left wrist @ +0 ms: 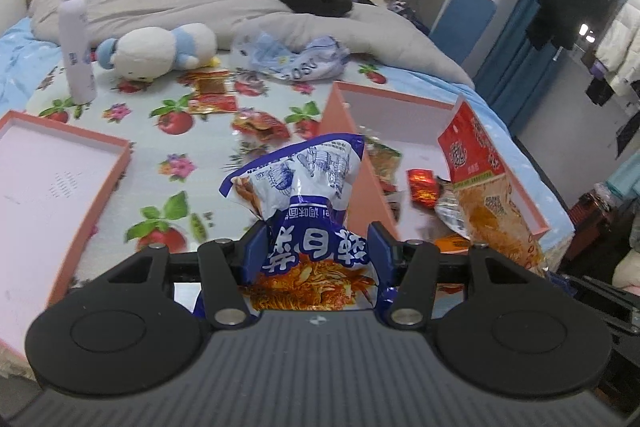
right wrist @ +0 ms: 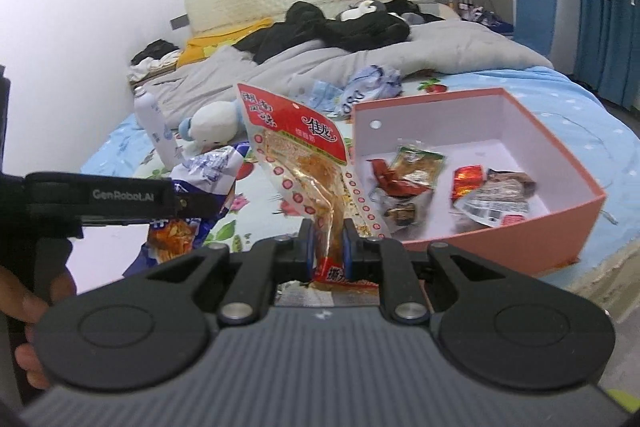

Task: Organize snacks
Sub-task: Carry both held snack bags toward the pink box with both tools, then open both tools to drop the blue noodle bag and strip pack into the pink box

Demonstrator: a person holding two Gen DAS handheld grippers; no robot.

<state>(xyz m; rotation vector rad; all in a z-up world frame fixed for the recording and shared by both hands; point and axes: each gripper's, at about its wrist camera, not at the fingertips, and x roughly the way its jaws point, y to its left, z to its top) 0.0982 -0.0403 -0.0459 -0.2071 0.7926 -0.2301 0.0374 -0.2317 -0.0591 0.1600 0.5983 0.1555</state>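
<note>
The pink box [right wrist: 460,243] sits on the floral bedsheet [left wrist: 192,155], loose snack packets [right wrist: 408,183] inside. My left gripper [left wrist: 322,241] clamps a blue-and-white noodle bag [left wrist: 304,179]; my right gripper [right wrist: 327,241] pinches a red-topped snack packet [right wrist: 296,147] beside it.

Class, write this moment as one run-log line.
left gripper: shut on blue snack bag | right gripper: shut on red snack packet | pink box: holds several snacks | both bags above bed

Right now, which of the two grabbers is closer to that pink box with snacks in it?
Right. The right gripper sits just before the pink box; the left gripper is farther off, beside its left wall.
</note>
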